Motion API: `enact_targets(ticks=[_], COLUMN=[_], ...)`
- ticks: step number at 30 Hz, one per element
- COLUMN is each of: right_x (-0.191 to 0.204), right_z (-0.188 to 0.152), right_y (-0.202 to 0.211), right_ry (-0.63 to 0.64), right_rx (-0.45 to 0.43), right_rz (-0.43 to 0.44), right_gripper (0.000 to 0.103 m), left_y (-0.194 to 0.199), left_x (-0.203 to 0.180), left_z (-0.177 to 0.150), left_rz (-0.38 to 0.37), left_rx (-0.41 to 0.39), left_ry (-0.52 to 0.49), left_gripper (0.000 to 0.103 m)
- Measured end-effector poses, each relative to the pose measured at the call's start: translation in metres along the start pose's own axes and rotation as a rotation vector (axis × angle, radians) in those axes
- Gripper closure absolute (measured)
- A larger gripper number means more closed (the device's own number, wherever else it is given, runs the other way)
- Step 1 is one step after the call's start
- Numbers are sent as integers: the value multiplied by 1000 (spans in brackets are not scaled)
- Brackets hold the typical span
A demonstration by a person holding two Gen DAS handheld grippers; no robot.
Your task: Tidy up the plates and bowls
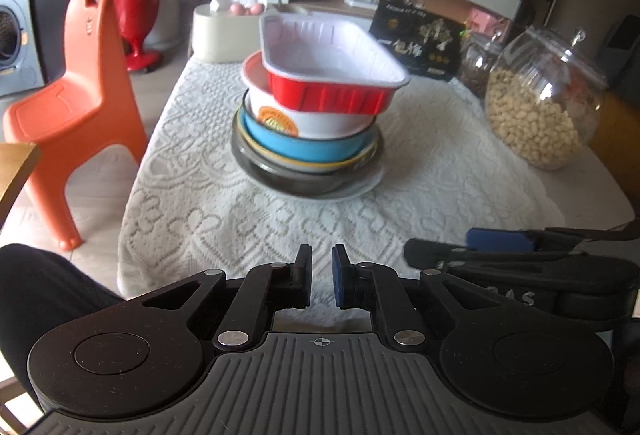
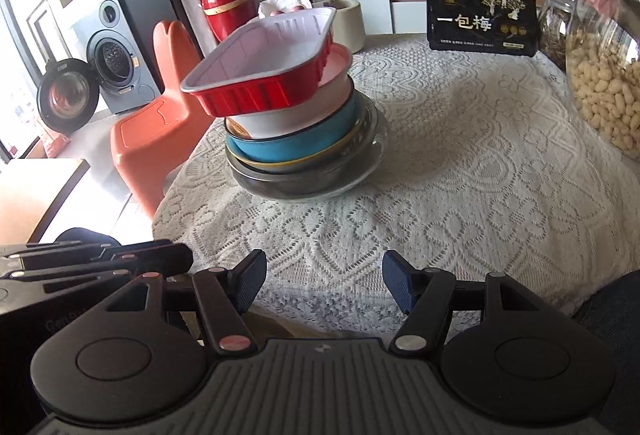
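Your left gripper (image 1: 321,281) sits low at the near table edge, jaws drawn almost together on nothing. Your right gripper (image 2: 324,285) is just beside it, jaws partly apart, also empty. Both are well short of the dishes.

The stack stands mid-table: a red foil tray (image 1: 332,65) tilted on top, overhanging a white bowl (image 1: 320,117), then a blue bowl (image 1: 316,147), a yellow-rimmed dish (image 1: 348,164), a dark glass bowl (image 1: 280,175) and a white plate (image 1: 366,187) at the bottom.

Judgement: the pile looks nearly done, and only the tray sits badly. If you square it, take it by the rim and lower it level. Do not push sideways, as the whole stack may shift on the cloth.

Surface: a white lace tablecloth (image 2: 460,175), which is soft and could snag. An orange chair (image 1: 76,91) is on the left; a black gift box (image 2: 480,15) and a glass jar of peanuts (image 2: 604,75) are on the right.
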State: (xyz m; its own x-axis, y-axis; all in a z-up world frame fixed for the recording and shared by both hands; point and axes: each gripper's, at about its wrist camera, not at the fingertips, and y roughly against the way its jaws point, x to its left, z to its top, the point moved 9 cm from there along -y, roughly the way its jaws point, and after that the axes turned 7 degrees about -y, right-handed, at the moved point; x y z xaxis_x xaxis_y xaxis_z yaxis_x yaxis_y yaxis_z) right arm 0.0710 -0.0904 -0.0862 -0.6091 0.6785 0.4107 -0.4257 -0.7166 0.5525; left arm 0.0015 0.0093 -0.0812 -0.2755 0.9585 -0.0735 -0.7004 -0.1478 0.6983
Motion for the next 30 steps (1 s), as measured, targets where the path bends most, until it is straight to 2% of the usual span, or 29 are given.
enact_targets(ticks=[30], right_x=[0], right_z=[0], right_y=[0], right_ry=[-8], right_rx=[3], right_rz=[14], right_gripper=[38], left_y=[0], left_x=[-6], left_z=[4], left_rz=[-13], left_rx=[-15], left_ry=[-15], left_gripper=[91])
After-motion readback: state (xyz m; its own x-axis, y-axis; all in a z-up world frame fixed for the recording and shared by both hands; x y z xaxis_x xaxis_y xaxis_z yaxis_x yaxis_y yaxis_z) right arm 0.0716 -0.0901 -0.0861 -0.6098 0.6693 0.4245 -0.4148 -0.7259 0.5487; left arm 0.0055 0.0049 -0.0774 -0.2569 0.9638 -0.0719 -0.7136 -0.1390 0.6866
